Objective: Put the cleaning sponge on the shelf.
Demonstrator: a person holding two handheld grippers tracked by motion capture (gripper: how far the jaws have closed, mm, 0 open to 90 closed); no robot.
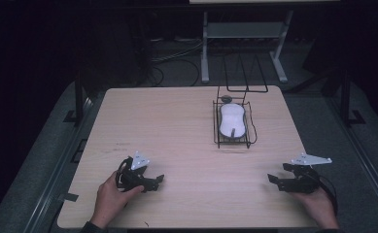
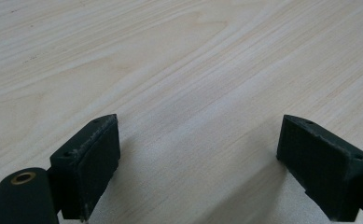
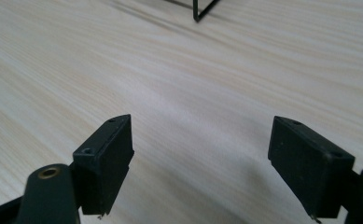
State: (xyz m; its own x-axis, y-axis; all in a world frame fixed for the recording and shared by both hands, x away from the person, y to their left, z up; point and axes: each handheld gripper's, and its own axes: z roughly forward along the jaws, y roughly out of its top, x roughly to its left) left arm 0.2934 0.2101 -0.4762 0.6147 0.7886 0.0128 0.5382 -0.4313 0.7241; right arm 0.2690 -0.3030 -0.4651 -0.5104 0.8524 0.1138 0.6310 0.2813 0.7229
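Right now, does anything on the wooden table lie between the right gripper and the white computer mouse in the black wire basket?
Nothing lies on the bare tabletop between the right gripper and the black wire basket. Only the basket's own low wire wall stands around the white computer mouse.

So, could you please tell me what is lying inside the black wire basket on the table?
A white computer mouse lies in the wire basket. A small dark round thing sits at the far end; the mouse hides whatever is beneath it.

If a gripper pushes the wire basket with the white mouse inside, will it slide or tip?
The wire basket looks light and sits flat on smooth wood, so it probably slides. Its tall handle may catch and tip it. The rounded mouse may shift inside.
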